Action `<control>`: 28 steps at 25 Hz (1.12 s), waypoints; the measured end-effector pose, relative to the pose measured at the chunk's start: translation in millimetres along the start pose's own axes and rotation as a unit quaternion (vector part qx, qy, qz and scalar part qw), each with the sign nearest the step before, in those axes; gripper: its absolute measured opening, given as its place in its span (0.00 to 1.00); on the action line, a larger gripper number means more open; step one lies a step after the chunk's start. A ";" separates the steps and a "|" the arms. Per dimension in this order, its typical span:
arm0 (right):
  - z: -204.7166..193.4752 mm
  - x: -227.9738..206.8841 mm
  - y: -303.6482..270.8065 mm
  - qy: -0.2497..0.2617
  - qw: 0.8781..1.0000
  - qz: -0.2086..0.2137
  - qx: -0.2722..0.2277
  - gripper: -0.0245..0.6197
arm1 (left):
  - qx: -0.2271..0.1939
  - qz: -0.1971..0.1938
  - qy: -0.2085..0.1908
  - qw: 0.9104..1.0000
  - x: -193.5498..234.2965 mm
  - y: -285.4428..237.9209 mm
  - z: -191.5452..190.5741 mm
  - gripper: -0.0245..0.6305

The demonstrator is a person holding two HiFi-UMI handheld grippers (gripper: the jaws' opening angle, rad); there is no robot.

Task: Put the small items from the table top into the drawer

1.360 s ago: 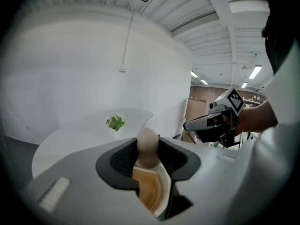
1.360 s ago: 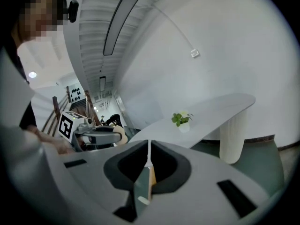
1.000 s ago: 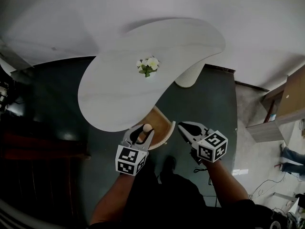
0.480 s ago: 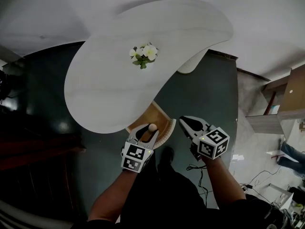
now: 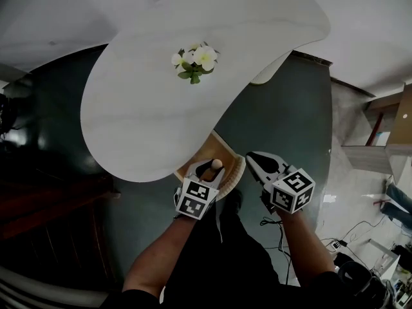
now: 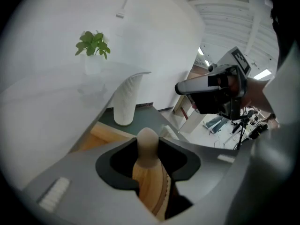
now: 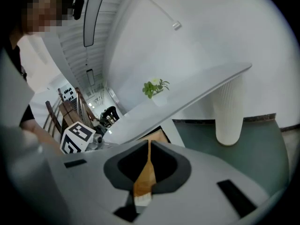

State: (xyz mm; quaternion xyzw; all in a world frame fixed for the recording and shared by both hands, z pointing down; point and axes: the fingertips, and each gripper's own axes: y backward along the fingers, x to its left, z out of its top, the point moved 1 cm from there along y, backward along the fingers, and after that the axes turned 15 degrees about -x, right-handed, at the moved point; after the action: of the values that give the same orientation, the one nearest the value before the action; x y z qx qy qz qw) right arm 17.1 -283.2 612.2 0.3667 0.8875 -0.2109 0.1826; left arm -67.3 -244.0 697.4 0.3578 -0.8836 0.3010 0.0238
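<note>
My left gripper [image 5: 209,170] clamps a light, stiff wooden peg [image 6: 146,172] at its middle. My right gripper [image 5: 256,161] pinches a thin wooden stick [image 7: 146,175], I think smooth and slippery.

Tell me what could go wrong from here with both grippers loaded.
In the left gripper, the round-tipped wooden piece sticks out past the jaws and could knock the table top overhanging the open drawer. The right gripper pinches its thin wooden utensil near one end, so it may swivel or slip. Both grippers sit close together and could bump.
</note>
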 end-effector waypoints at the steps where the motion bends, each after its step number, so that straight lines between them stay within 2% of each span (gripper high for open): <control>1: -2.8 -1.9 0.6 -0.002 1.000 -0.001 0.001 0.06 | 0.009 -0.002 -0.002 1.000 0.0 -4.2 -6.1 0.26; 9: -17.6 -7.3 9.1 -0.004 1.000 -0.004 0.011 0.06 | 0.077 -0.017 -0.009 0.997 2.9 -33.7 -42.4 0.26; 13: -18.0 -8.7 16.9 -0.016 1.000 -0.008 0.004 0.06 | 0.120 -0.033 -0.028 0.992 1.9 -45.3 -60.5 0.26; 16: -19.9 -11.7 25.1 -0.017 1.000 -0.014 0.005 0.06 | 0.151 -0.030 -0.026 0.988 6.7 -52.2 -75.6 0.26; 21: -24.5 -16.2 37.6 -0.023 0.999 -0.022 0.007 0.06 | 0.177 -0.025 -0.022 0.984 10.4 -57.8 -92.1 0.26; 28: -36.1 -20.2 50.0 -0.035 0.999 -0.031 0.011 0.06 | 0.221 -0.047 -0.036 0.973 10.2 -69.1 -115.6 0.27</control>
State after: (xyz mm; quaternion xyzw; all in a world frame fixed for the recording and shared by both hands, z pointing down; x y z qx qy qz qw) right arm 60.8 -244.3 640.3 0.3332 0.8892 -0.2390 0.2029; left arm -50.2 -225.7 830.1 0.4060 -0.7777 0.4743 -0.0736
